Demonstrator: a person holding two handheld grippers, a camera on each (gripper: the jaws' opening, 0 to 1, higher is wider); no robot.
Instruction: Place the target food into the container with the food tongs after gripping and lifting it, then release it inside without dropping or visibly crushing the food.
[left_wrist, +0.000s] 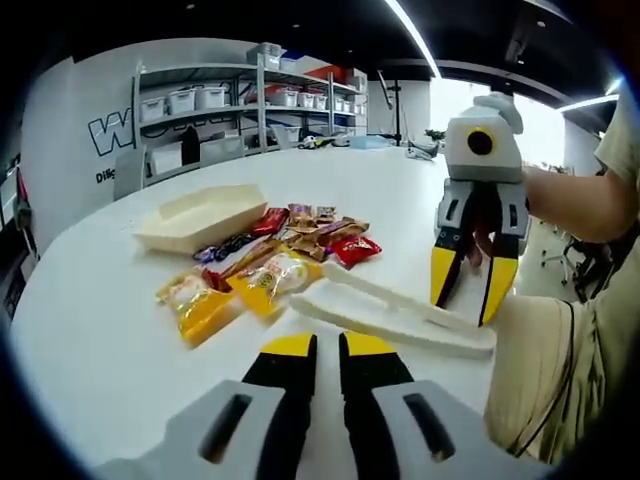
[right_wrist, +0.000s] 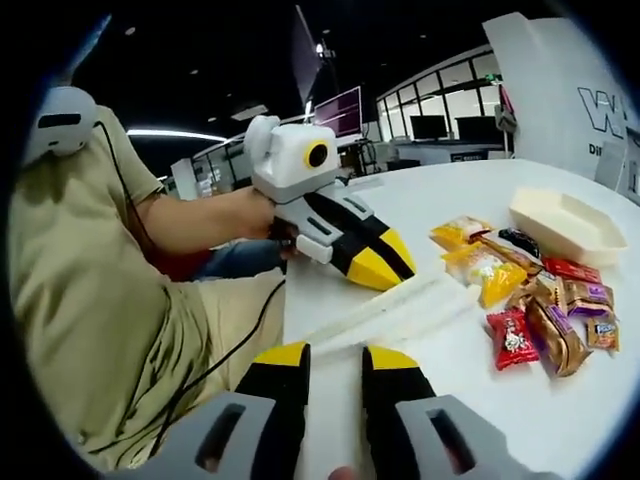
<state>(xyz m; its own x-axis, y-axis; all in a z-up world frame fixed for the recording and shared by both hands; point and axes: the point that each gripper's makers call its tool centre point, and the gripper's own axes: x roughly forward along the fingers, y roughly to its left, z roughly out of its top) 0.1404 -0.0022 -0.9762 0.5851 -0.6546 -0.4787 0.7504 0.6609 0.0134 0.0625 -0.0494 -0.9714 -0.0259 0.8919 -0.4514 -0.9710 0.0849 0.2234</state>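
Note:
White food tongs (left_wrist: 390, 312) (right_wrist: 392, 303) lie flat on the white table, and neither gripper holds them. Beyond them lies a pile of wrapped snacks: yellow packets (left_wrist: 262, 285) (right_wrist: 482, 268), a red packet (left_wrist: 355, 250) (right_wrist: 512, 338) and brown ones (left_wrist: 318, 228). A cream boat-shaped container (left_wrist: 200, 215) (right_wrist: 566, 226) stands empty behind the pile. My left gripper (left_wrist: 327, 346) (right_wrist: 380, 268) is shut on nothing, its tips just short of the tongs. My right gripper (left_wrist: 470, 296) (right_wrist: 337, 356) stands open, tips down over the tongs' end near the table edge.
The table (left_wrist: 100, 330) is round, and its edge runs close by the person's lap (right_wrist: 230, 300). A hand (right_wrist: 245, 210) holds the left gripper. Shelves with bins (left_wrist: 250, 100) stand behind the table, far off.

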